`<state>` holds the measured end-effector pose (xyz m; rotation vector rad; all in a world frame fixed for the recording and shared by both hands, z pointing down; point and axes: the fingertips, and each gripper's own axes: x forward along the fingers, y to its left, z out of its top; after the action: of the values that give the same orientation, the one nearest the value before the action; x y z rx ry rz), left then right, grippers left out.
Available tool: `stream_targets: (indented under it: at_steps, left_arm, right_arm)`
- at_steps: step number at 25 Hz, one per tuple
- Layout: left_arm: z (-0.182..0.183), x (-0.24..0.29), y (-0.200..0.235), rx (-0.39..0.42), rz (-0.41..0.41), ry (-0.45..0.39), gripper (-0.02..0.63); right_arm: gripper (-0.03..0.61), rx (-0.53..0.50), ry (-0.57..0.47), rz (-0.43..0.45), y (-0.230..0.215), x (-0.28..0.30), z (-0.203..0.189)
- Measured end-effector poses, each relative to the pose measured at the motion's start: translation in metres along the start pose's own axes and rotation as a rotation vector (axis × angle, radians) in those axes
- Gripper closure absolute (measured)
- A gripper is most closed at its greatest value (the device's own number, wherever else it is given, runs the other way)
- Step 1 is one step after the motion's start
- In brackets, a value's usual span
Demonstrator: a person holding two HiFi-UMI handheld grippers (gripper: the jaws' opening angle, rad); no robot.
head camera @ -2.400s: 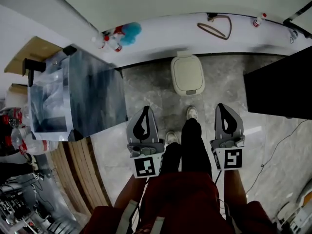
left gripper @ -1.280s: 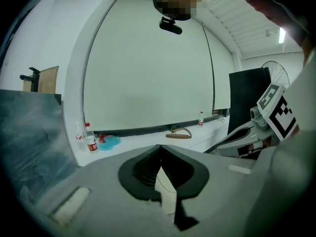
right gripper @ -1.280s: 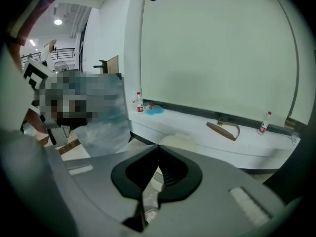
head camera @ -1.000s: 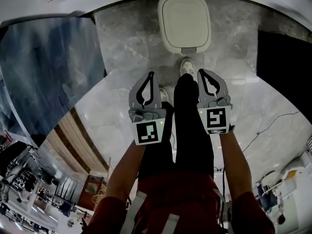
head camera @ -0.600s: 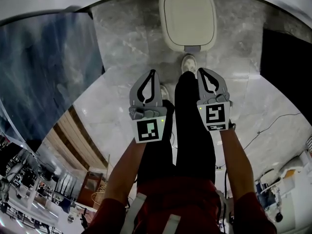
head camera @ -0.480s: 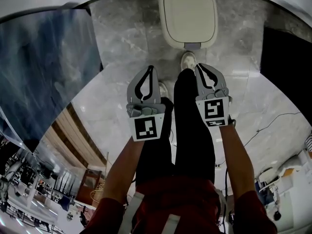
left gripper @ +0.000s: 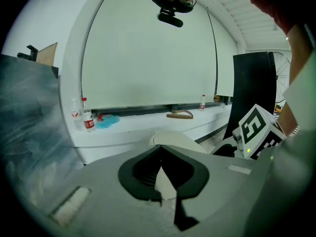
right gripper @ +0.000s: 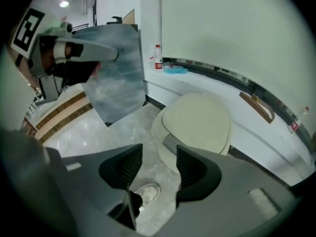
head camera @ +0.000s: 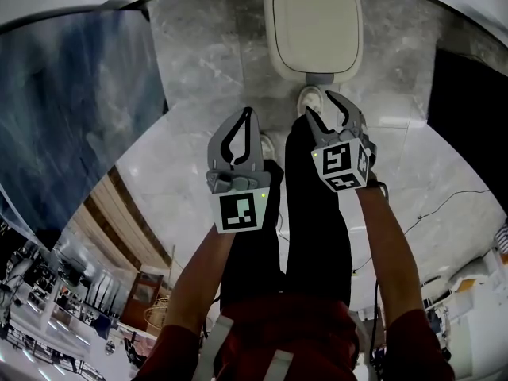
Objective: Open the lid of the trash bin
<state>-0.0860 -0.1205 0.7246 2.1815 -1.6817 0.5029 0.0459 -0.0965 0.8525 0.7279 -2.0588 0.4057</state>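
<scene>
The cream trash bin (head camera: 315, 22) stands on the floor ahead of my feet with its lid down; a grey catch (head camera: 320, 77) sits at its near edge. My right gripper (head camera: 325, 105) hangs just short of that edge, tilted down, its jaws opening with nothing between them. In the right gripper view the bin (right gripper: 197, 120) fills the middle beyond the parted jaws of the right gripper (right gripper: 159, 154). My left gripper (head camera: 247, 113) is shut and empty, further back on the left. In the left gripper view the left gripper (left gripper: 160, 149) covers most of the bin (left gripper: 170, 138).
A grey marbled panel (head camera: 71, 109) stands at the left and a black cabinet (head camera: 472, 109) at the right. White shoes (head camera: 309, 100) are close to the bin. A white ledge (left gripper: 148, 125) behind holds water bottles (left gripper: 88, 120). A cable (head camera: 444, 205) trails on the floor.
The right gripper has sunk and tipped down toward the bin's near edge, and its jaws have parted. The left gripper lowered a little and stays shut.
</scene>
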Motion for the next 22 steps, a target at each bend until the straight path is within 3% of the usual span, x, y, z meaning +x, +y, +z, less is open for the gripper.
stream_targets:
  at_steps: [12, 22]
  left_arm:
    - [-0.012, 0.003, 0.006, -0.029, 0.044, 0.024, 0.607]
    - [-0.018, 0.004, 0.016, -0.027, 0.058, 0.035, 0.607]
  right_arm:
    - [0.314, -0.047, 0.064, -0.013, -0.003, 0.031, -0.011]
    - [0.311, -0.113, 0.076, 0.008, 0.0, 0.038, -0.014]
